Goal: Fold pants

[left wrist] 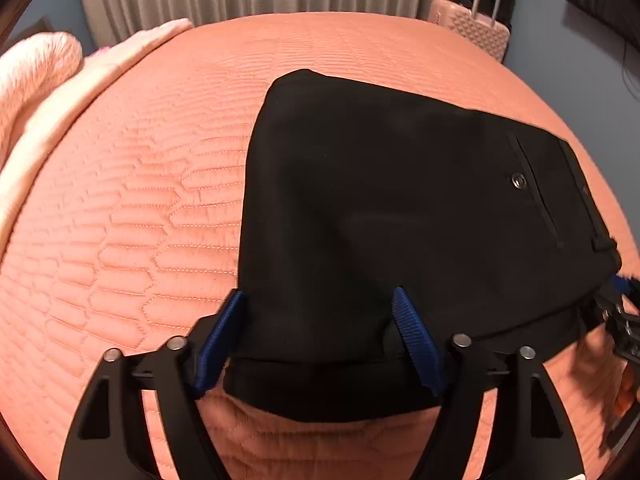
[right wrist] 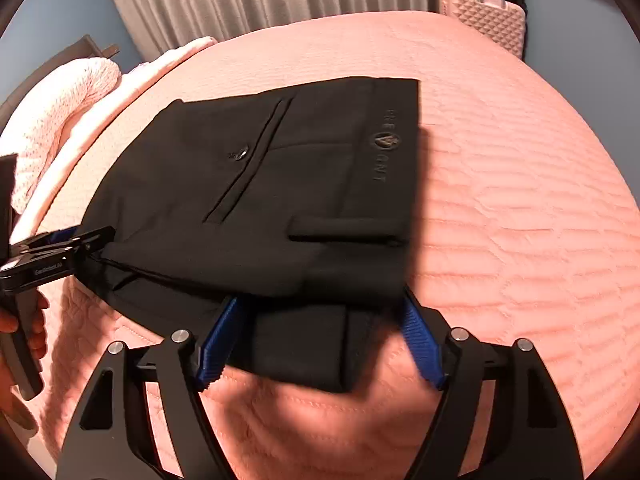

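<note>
Pants: black pants (right wrist: 256, 184), folded into a compact stack on the quilted pink bedspread (right wrist: 520, 200); long axis runs 9 to 3.
Near edge: it lies between both sets of fingers, toward 12 from each.
Left gripper (left wrist: 320, 336): spread, straddling the 9 o'clock end, pads not pinching.
Right gripper (right wrist: 320, 340): spread, at the 3 o'clock waistband end.
Pose: both tilt steeply down, equally near.
Surroundings: pink suitcase (right wrist: 486, 20) at 1.

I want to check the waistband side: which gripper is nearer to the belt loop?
Right gripper: the belt loop lies just beyond it. Left gripper works the pants' other end.
</note>
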{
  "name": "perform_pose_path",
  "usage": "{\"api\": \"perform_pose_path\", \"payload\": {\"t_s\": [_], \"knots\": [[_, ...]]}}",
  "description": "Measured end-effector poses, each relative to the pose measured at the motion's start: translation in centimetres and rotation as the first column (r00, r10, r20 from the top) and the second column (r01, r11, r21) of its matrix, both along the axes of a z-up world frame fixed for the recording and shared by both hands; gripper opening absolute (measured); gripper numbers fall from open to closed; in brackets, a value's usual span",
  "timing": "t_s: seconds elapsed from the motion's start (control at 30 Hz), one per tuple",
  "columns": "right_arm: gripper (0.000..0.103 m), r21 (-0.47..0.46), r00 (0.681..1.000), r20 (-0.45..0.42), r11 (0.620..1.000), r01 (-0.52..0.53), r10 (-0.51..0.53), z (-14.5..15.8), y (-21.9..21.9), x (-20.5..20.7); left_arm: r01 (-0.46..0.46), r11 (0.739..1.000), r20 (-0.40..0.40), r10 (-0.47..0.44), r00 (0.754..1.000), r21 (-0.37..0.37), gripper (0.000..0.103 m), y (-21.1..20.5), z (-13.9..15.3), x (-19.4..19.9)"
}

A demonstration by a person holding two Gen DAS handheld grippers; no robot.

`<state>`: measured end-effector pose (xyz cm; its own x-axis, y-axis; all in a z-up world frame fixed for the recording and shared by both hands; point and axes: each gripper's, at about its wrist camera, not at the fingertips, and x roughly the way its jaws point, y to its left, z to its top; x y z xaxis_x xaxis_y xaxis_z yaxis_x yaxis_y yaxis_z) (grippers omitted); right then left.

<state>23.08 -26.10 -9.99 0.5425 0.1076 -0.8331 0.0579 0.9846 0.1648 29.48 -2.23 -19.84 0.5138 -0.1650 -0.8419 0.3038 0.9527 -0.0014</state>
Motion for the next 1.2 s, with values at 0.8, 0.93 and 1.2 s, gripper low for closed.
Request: {"api": "perform_pose_path", "payload": {"t_s": [0.8, 0.93, 1.2], "knots": [[0.090, -0.279, 0.925, 0.361, 0.933, 0.226, -0.116, 14.4, 3.6, -6.0, -0.082, 0.986, 0.284, 0.037, 0.958, 0.148, 0.083, -5.3, 10.4, -7.7], [0.090, -0.278, 0.925, 0.359, 0.932, 0.233, -0.124, 14.9, 3.7, -6.7, -0.100, 0.988, 0.268, 0.065, 0.961, 0.117, 0.083, -5.4, 10.9, -8.3], [0.091, -0.286, 0.924, 0.354, 0.924, 0.255, -0.145, 15.5, 3.9, -8.3, -0.131, 0.987, 0.240, 0.106, 0.965, 0.092, 0.086, -5.4, 11.3, -9.0]]}}
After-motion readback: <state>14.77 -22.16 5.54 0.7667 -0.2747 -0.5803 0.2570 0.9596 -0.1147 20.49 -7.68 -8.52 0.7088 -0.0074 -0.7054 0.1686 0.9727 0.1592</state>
